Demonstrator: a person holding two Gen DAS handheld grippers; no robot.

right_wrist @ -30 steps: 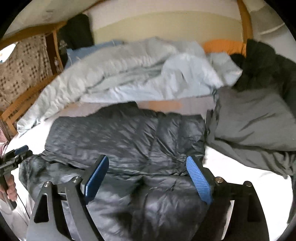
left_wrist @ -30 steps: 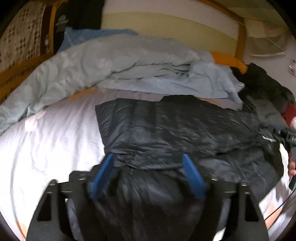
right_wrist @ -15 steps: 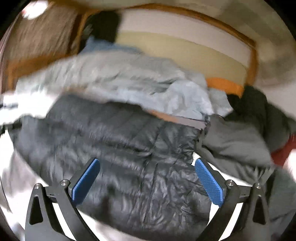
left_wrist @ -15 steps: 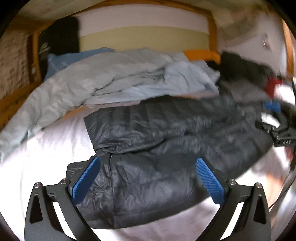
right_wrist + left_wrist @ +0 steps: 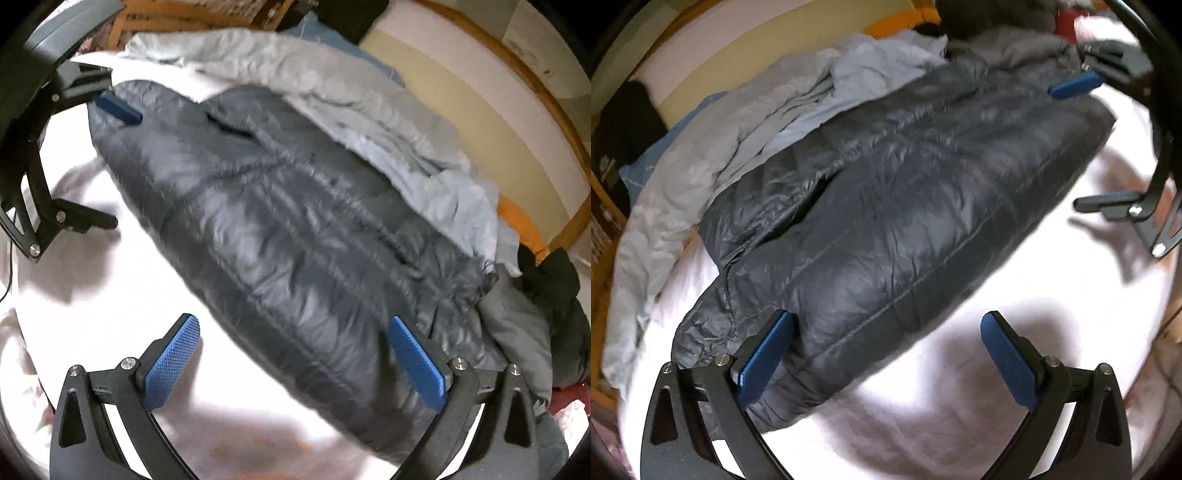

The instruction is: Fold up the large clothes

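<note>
A dark grey quilted down jacket (image 5: 894, 206) lies folded on the white bed sheet (image 5: 960, 413); it also shows in the right wrist view (image 5: 295, 243). My left gripper (image 5: 886, 354) is open and empty, its jaws straddling the jacket's near left end. My right gripper (image 5: 295, 358) is open and empty at the jacket's right end. Each gripper shows in the other's view: the right one (image 5: 1108, 147) at the far right, the left one (image 5: 85, 155) at the far left, both open.
A crumpled light blue duvet (image 5: 746, 122) lies behind the jacket along the wall. A grey garment (image 5: 517, 332) and a black one (image 5: 550, 280) are piled at the right. A wooden bed frame (image 5: 569, 147) runs behind. A dark bag (image 5: 624, 129) sits far left.
Both grippers let go of the jacket, opened wide and swung apart toward its two ends, tilting inward. The jacket now lies folded in a compact shape.
</note>
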